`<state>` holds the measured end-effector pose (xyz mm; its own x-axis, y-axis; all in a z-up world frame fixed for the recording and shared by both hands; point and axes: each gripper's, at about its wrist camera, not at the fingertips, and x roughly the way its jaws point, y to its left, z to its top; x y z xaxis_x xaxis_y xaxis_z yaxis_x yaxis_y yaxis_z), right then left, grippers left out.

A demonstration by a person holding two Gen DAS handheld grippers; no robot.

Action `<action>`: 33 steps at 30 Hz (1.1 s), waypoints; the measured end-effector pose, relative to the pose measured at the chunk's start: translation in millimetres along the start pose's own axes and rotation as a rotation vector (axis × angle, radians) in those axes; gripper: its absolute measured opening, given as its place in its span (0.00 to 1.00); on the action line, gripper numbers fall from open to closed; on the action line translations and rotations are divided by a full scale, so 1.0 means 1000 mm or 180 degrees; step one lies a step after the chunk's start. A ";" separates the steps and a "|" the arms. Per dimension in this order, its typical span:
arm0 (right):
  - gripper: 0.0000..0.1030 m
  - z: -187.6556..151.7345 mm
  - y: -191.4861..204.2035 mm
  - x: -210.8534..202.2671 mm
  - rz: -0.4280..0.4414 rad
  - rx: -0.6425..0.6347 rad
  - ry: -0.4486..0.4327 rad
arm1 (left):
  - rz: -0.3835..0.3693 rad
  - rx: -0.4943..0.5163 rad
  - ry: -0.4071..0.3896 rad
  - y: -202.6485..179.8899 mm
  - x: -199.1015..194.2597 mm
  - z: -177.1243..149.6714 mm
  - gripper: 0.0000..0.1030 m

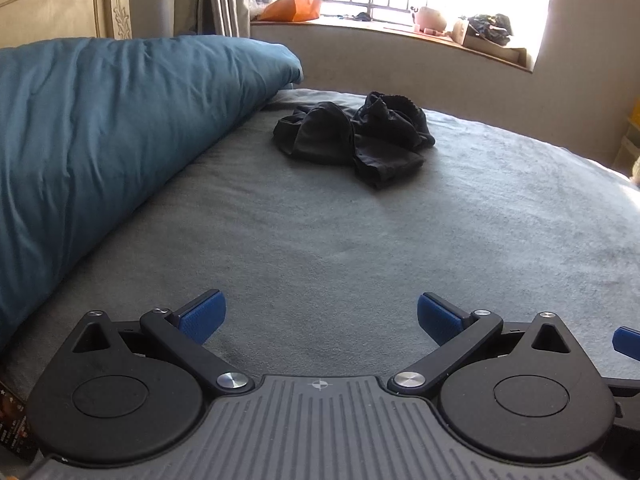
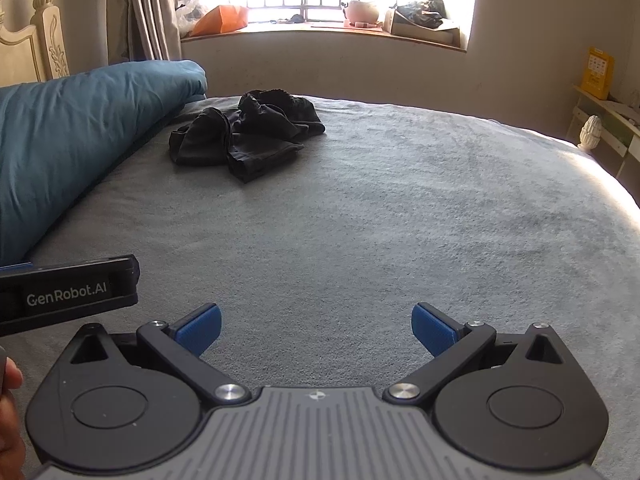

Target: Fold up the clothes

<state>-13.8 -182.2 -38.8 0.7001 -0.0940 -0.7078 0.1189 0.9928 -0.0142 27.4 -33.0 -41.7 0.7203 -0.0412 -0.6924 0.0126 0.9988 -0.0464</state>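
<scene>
A crumpled black garment point(image 1: 352, 136) lies in a heap on the grey bed cover point(image 1: 320, 240), toward the far side; the right wrist view shows the garment point(image 2: 244, 136) at upper left. My left gripper point(image 1: 322, 318) hovers low over the near part of the bed, open, nothing between its blue pads. My right gripper point(image 2: 316, 328) is beside it, also open and empty. Both stand well short of the garment. The left gripper's body point(image 2: 68, 292) shows at the left edge of the right wrist view.
A rolled teal duvet point(image 1: 100, 140) runs along the left side of the bed. Behind are a headboard point(image 1: 60, 4), curtains and a cluttered window sill point(image 2: 320, 28). Shelving point(image 2: 604, 120) stands at the right. A hand point(image 2: 10, 420) shows at lower left.
</scene>
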 end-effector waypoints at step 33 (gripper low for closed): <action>0.75 0.259 0.044 0.306 0.0780 -0.0094 0.0099 | -0.0450 0.0391 -0.0506 -0.046 0.298 0.093 0.52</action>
<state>387.9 -186.9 -73.2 0.6834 0.1518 -0.7141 -0.0726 0.9874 0.1404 306.1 -88.7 -178.5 0.8054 -0.1861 -0.5627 0.1983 0.9793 -0.0401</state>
